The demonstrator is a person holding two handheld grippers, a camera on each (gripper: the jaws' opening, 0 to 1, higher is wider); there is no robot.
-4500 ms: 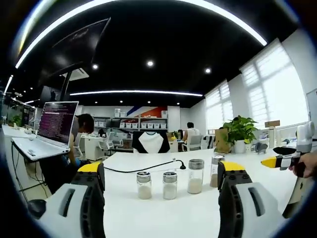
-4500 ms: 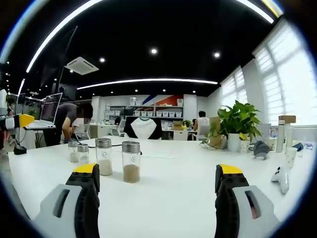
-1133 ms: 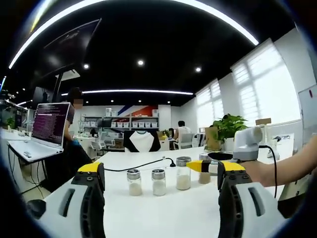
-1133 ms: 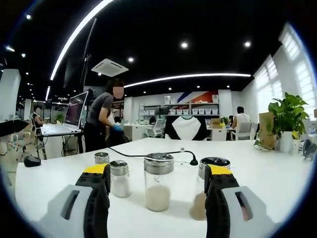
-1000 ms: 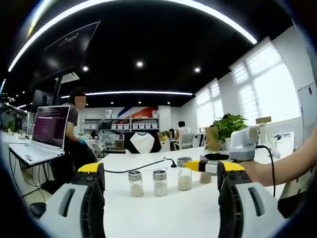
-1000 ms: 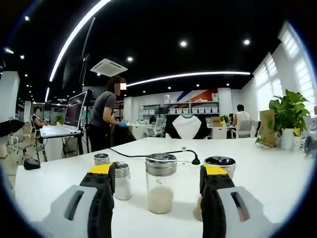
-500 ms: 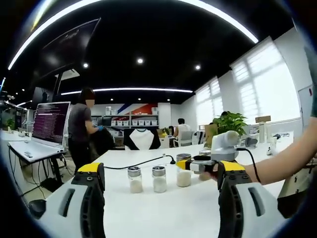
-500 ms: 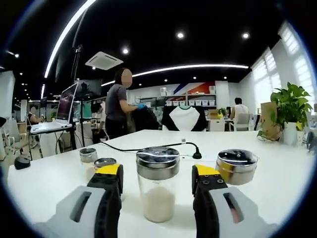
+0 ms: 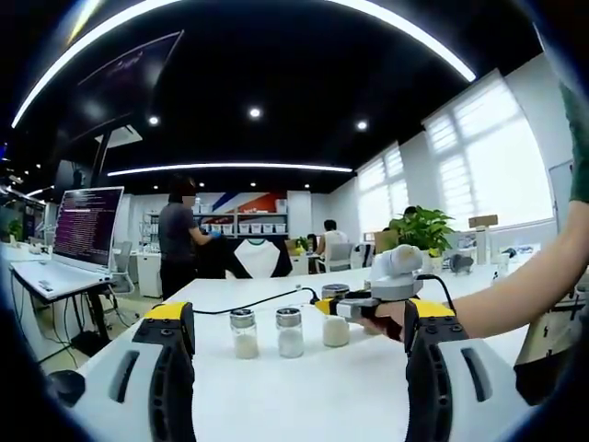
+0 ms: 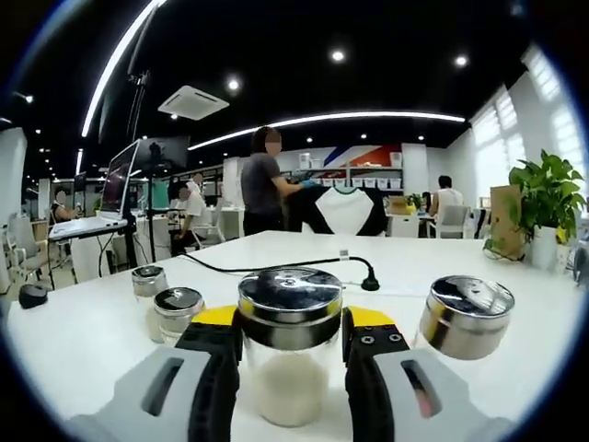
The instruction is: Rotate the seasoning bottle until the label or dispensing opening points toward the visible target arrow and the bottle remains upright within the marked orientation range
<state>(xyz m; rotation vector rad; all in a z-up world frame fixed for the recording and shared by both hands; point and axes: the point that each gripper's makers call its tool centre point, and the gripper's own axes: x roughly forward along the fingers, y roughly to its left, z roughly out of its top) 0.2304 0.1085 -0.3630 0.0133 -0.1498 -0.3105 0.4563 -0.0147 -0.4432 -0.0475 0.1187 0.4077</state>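
Observation:
Several glass seasoning bottles with metal shaker lids stand in a row on the white table [image 9: 304, 396]. In the right gripper view the third bottle [image 10: 289, 373], holding pale powder, sits between the jaws of my right gripper [image 10: 293, 318], whose yellow-tipped jaws press against both sides just under the lid. The left gripper view shows that same bottle [image 9: 335, 330] held by the right gripper [image 9: 342, 307], with a person's hand and forearm behind it. My left gripper [image 9: 299, 313] hangs back from the row, its jaws wide apart with nothing between them.
Two small bottles [image 10: 178, 311] stand left of the held one and a brown-filled bottle [image 10: 465, 318] right of it. A black cable and plug [image 10: 368, 281] lie behind. A laptop [image 9: 85, 226] is on a stand at left, and a potted plant [image 10: 543, 198] at right. A person [image 10: 265, 189] stands beyond the table.
My right gripper has moved in on the third bottle and its jaws have narrowed onto its sides. The left gripper stays open. The person in the background has walked right.

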